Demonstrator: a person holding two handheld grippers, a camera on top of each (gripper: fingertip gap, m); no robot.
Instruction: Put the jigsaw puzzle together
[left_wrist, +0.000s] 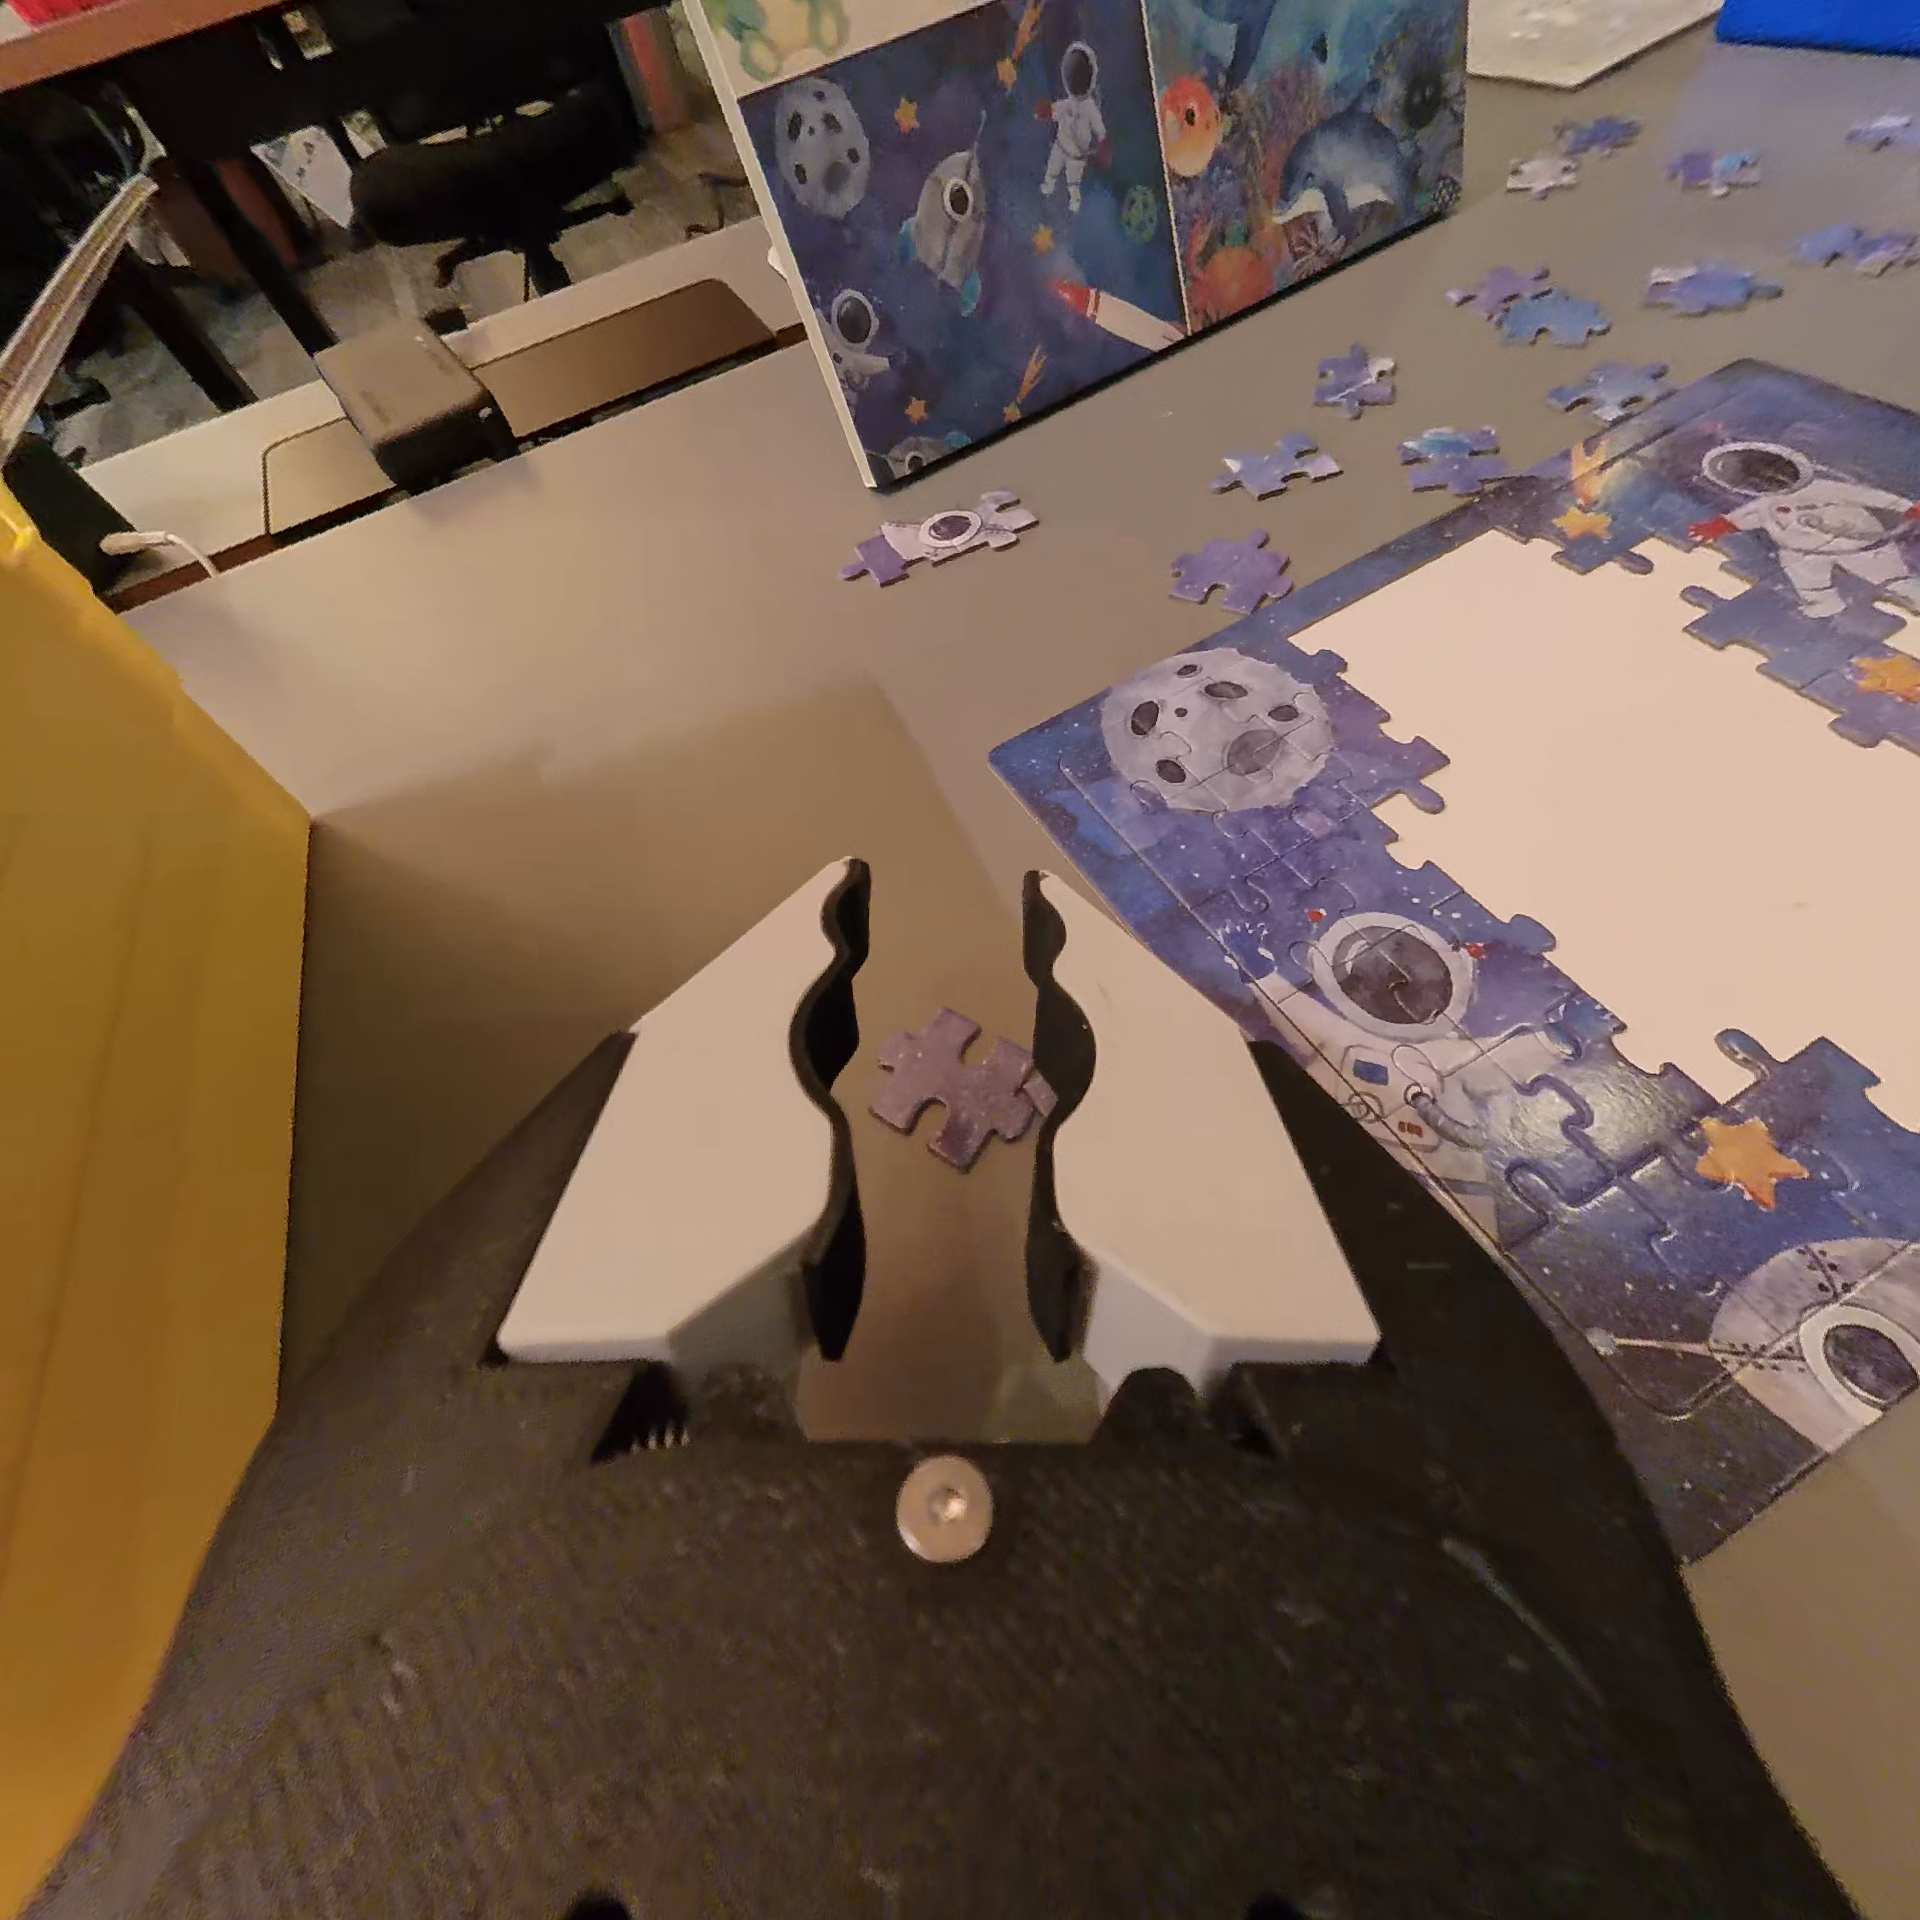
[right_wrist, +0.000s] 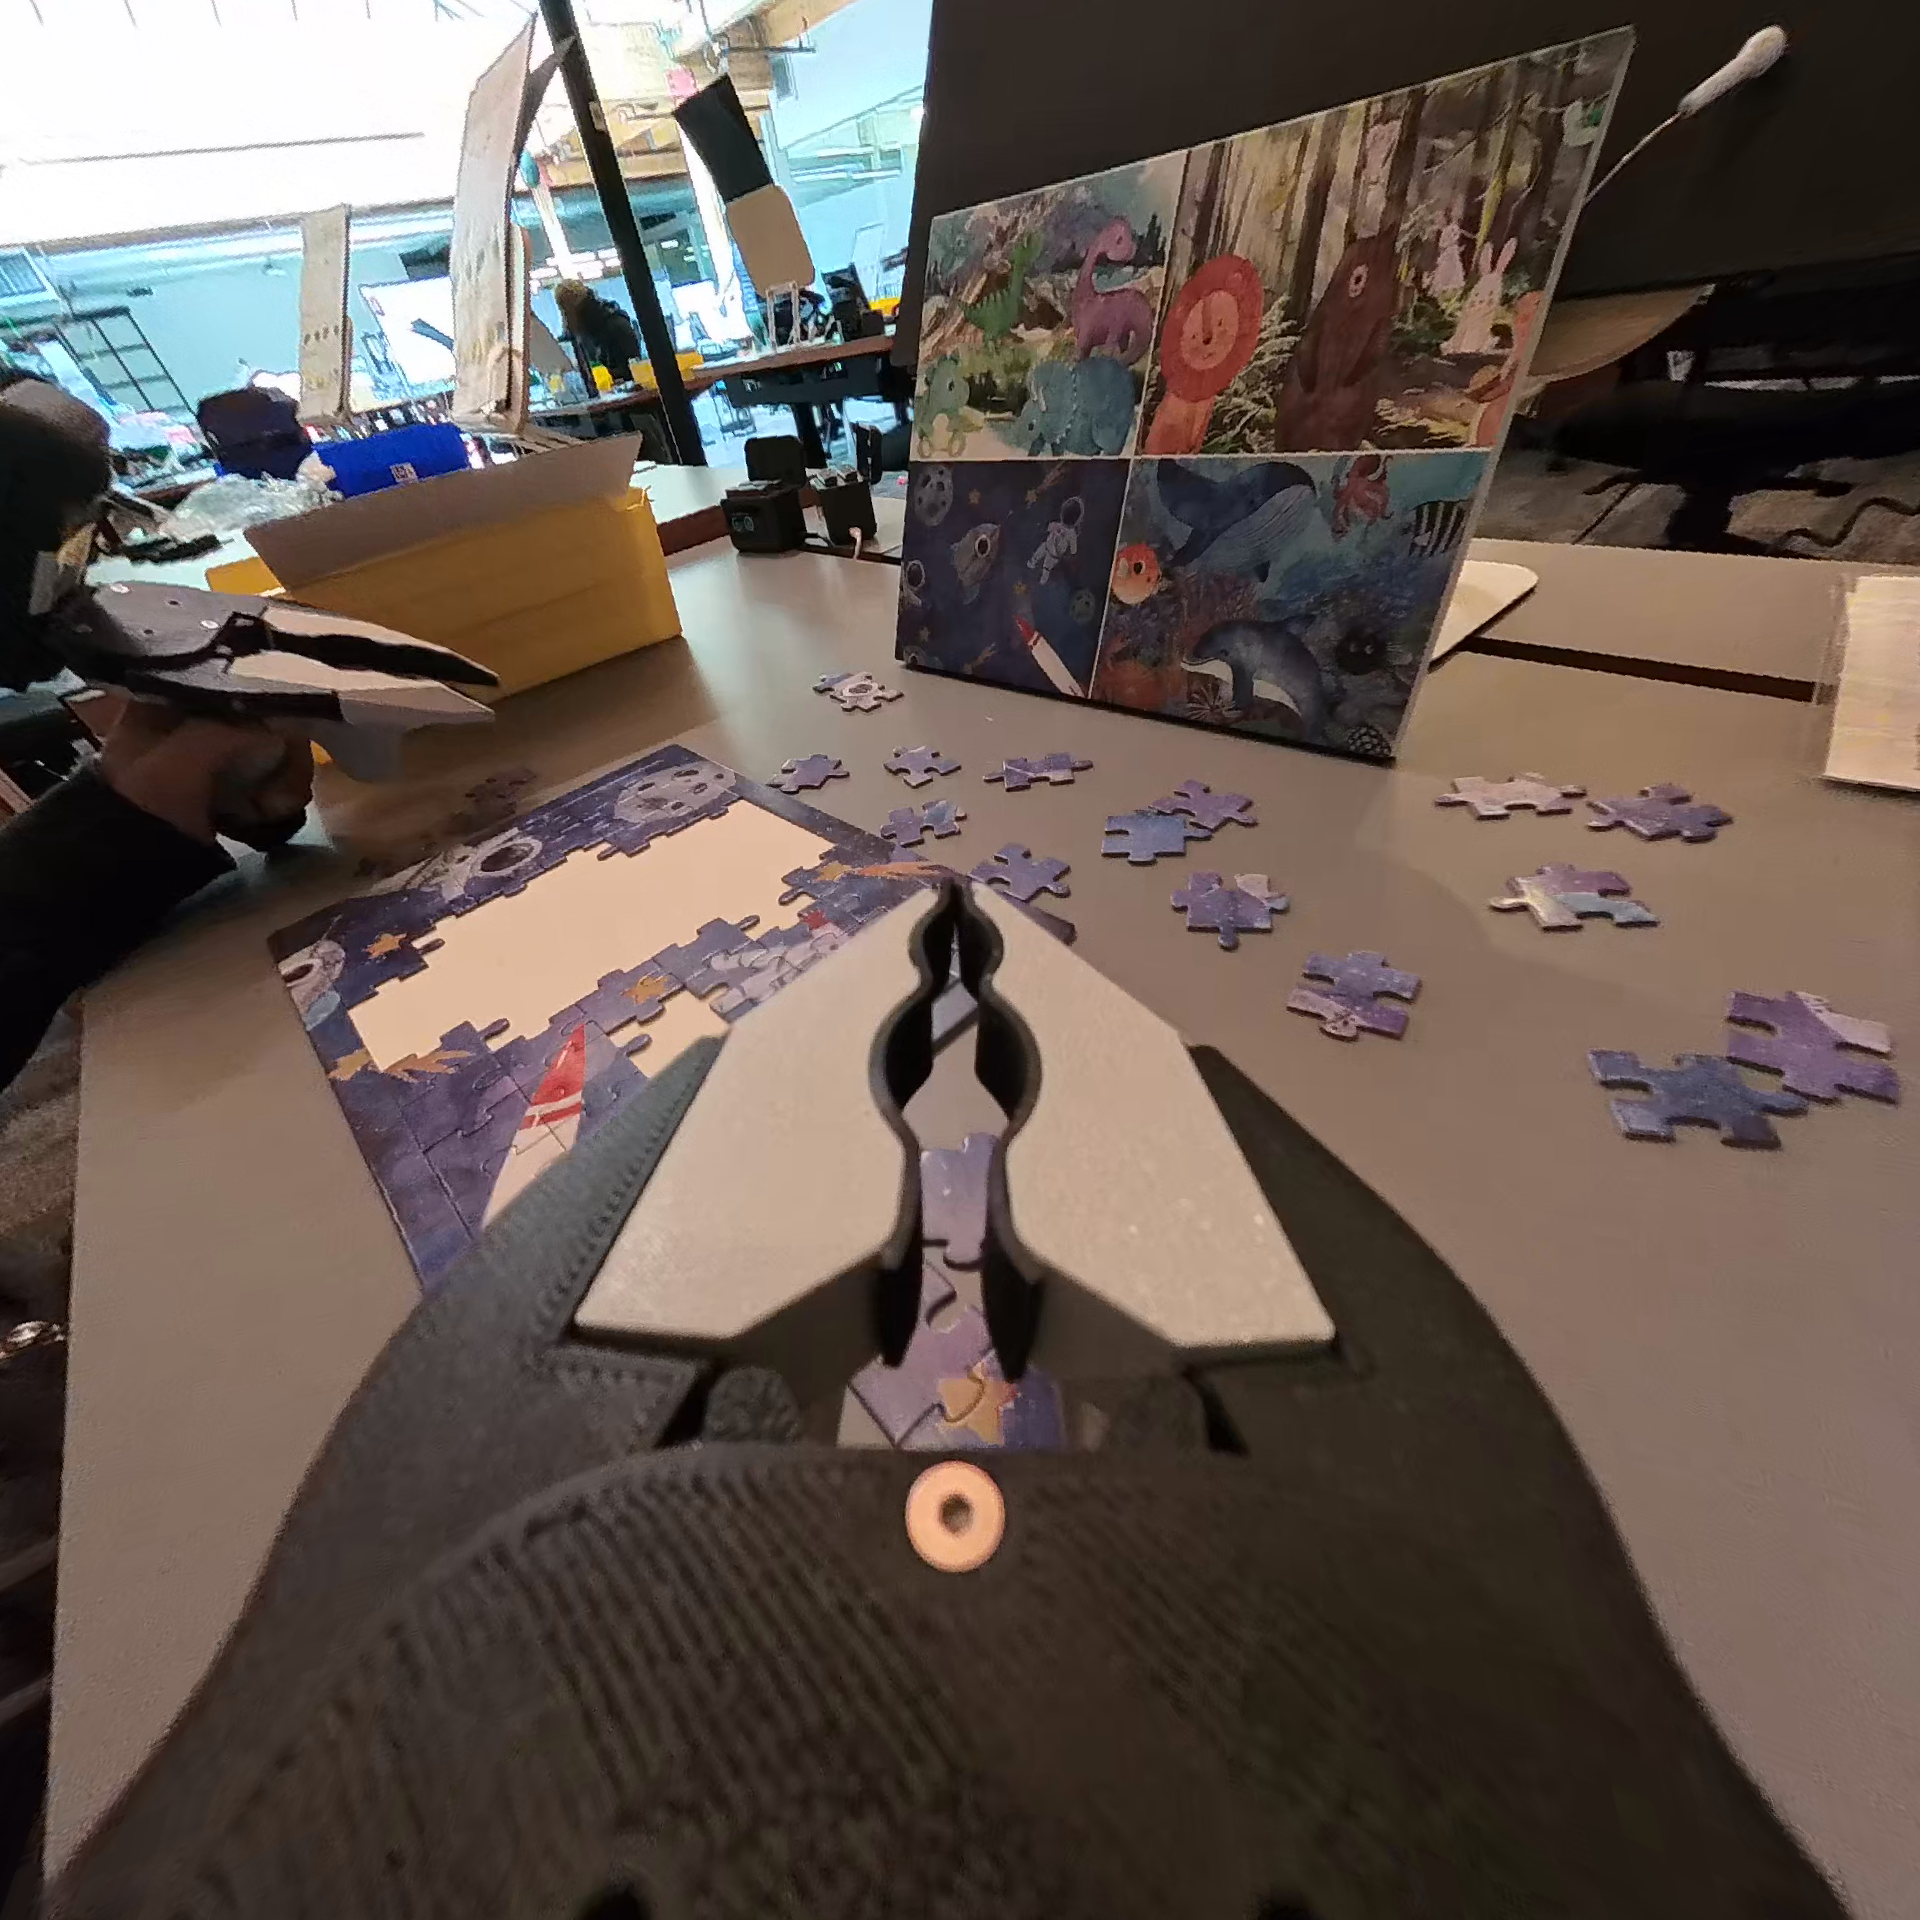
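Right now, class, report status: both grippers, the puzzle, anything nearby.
Left gripper open above a loose purple piece, fingers apart. Right gripper shut over the part-built puzzle. Yellow box close on left.

We see grey table (right_wrist: 1351, 1299) under everything. Yellow box (right_wrist: 499, 592) with open flap stands at far left side. Picture box (right_wrist: 1247, 468) with animal, space and sea scenes stands upright at back. Small black devices (right_wrist: 790, 509) sit behind it near table edge. White sheet (right_wrist: 1875, 686) lies at far right. We note black office chair (left_wrist: 488, 197) on floor beyond table.
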